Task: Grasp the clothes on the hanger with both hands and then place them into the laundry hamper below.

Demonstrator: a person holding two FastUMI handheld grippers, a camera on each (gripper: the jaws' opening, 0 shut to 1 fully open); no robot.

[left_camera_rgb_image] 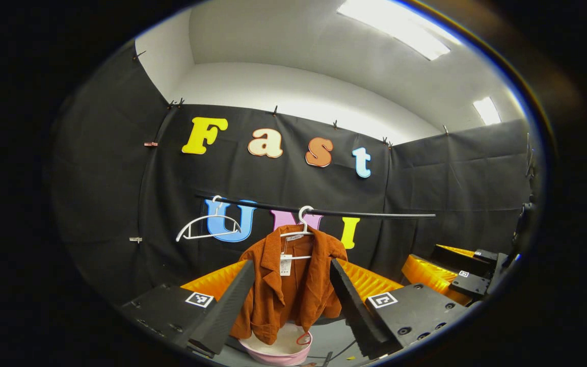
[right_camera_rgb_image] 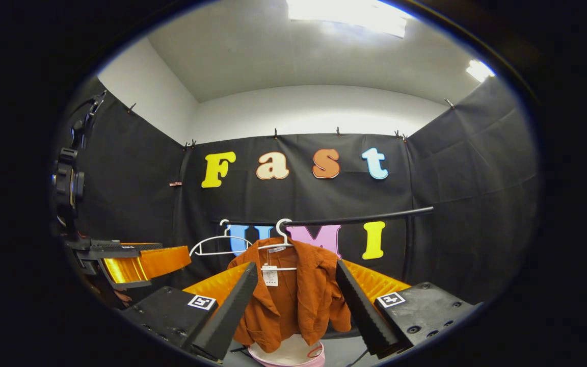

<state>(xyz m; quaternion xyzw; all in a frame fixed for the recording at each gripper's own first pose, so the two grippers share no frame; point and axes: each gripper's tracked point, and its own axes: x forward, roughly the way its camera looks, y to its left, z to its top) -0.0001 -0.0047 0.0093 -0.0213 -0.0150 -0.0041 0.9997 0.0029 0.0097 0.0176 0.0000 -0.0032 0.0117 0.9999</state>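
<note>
A rust-orange jacket (left_camera_rgb_image: 293, 285) (right_camera_rgb_image: 293, 300) hangs on a white hanger (left_camera_rgb_image: 301, 232) (right_camera_rgb_image: 275, 245) from a black rail (left_camera_rgb_image: 375, 214) (right_camera_rgb_image: 365, 219). Straight below it stands a pink laundry hamper (left_camera_rgb_image: 278, 349) (right_camera_rgb_image: 288, 357) with a pale inside. My left gripper (left_camera_rgb_image: 291, 265) is open; its two black fingers frame the jacket, which hangs farther off, apart from them. My right gripper (right_camera_rgb_image: 296, 267) is open too, framing the jacket the same way from a distance. The right gripper (left_camera_rgb_image: 451, 275) shows at the right of the left gripper view, and the left gripper (right_camera_rgb_image: 130, 262) at the left of the right gripper view.
An empty white hanger (left_camera_rgb_image: 204, 227) (right_camera_rgb_image: 214, 244) hangs on the rail left of the jacket. Black cloth walls close the booth behind and on both sides. A dark cable (left_camera_rgb_image: 342, 351) lies on the grey floor by the hamper.
</note>
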